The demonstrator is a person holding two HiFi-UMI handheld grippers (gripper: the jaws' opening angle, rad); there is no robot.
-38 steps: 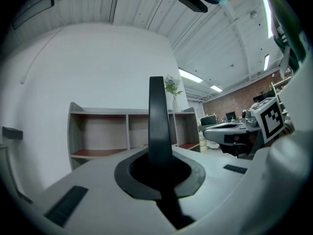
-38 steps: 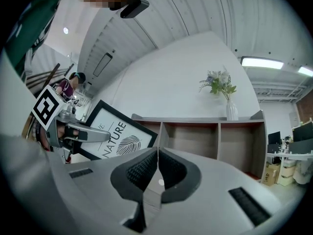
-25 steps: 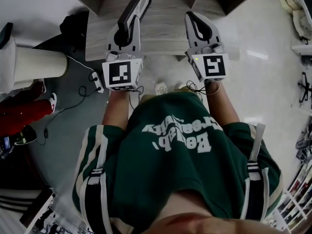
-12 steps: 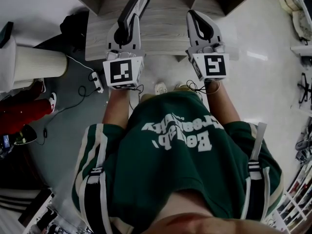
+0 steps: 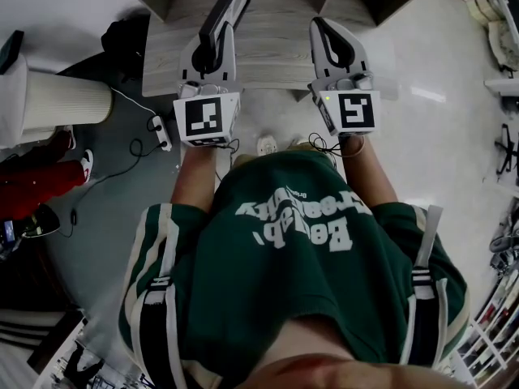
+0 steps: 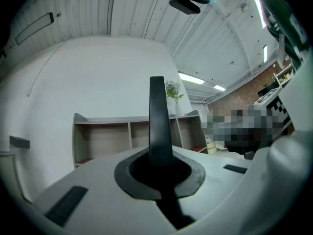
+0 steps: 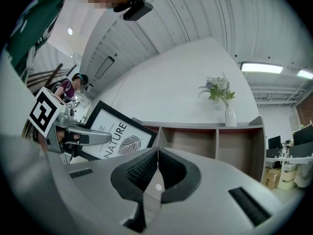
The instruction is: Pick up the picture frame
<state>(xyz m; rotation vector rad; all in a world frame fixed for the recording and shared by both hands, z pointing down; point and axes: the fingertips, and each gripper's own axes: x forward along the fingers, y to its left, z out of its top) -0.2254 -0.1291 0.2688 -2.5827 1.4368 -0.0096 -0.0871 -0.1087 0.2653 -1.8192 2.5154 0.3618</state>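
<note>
The picture frame [image 5: 233, 5] is black-rimmed, and my left gripper [image 5: 214, 40] is shut on its lower edge, holding it upright above the wooden table [image 5: 276, 43]. In the left gripper view the frame [image 6: 157, 124] shows edge-on as a dark bar rising from between the jaws of my left gripper [image 6: 159, 164]. The right gripper view shows its white print [image 7: 116, 133] with a leaf, with the left gripper [image 7: 85, 138] clamped on its side. My right gripper [image 5: 319, 26] hovers to the right of the frame. My right gripper [image 7: 157, 155] is shut, pads meeting with nothing between them.
A wooden shelf unit [image 7: 220, 141] with open compartments stands ahead against a white wall, a white vase of flowers [image 7: 228, 115] on top. A pale cylinder [image 5: 61, 104] and cables [image 5: 154, 132] lie on the floor to the left.
</note>
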